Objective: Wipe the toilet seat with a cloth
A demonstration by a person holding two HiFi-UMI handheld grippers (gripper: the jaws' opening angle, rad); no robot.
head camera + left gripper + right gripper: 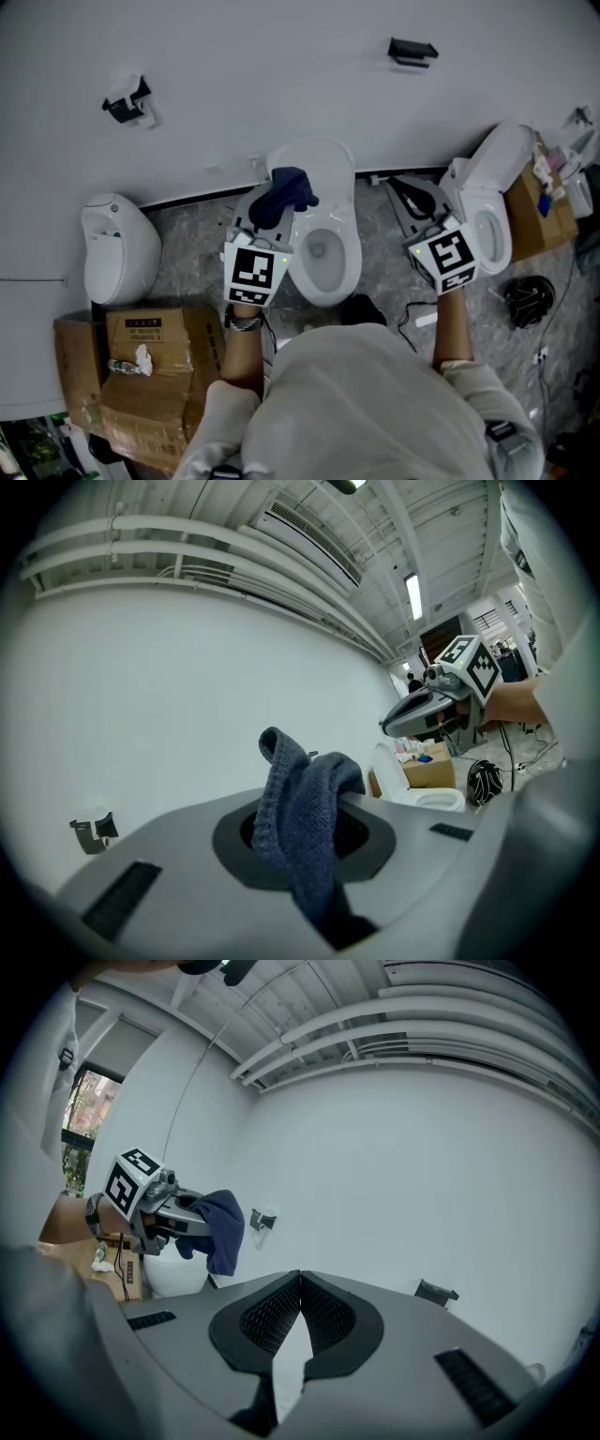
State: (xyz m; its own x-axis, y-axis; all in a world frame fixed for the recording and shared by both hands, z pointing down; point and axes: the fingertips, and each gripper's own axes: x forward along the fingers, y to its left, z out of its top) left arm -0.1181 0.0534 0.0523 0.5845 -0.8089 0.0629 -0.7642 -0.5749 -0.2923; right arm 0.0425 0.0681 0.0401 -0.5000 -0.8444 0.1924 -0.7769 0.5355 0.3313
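Cloth (302,810) masking left hand-held gripper (306,844) (clamped on it), toilet (349,246) part-covered

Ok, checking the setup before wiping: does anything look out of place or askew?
Nothing spilled or broken. Crumpled white paper lies on the cardboard box at left, and a black cable coil lies loose on the floor beside the right toilet.

One toilet (345,225) sits against the wall (281,75), dead centre, with a second toilet (487,211) off to its right. Cardboard boxes (155,361) sit on its left.
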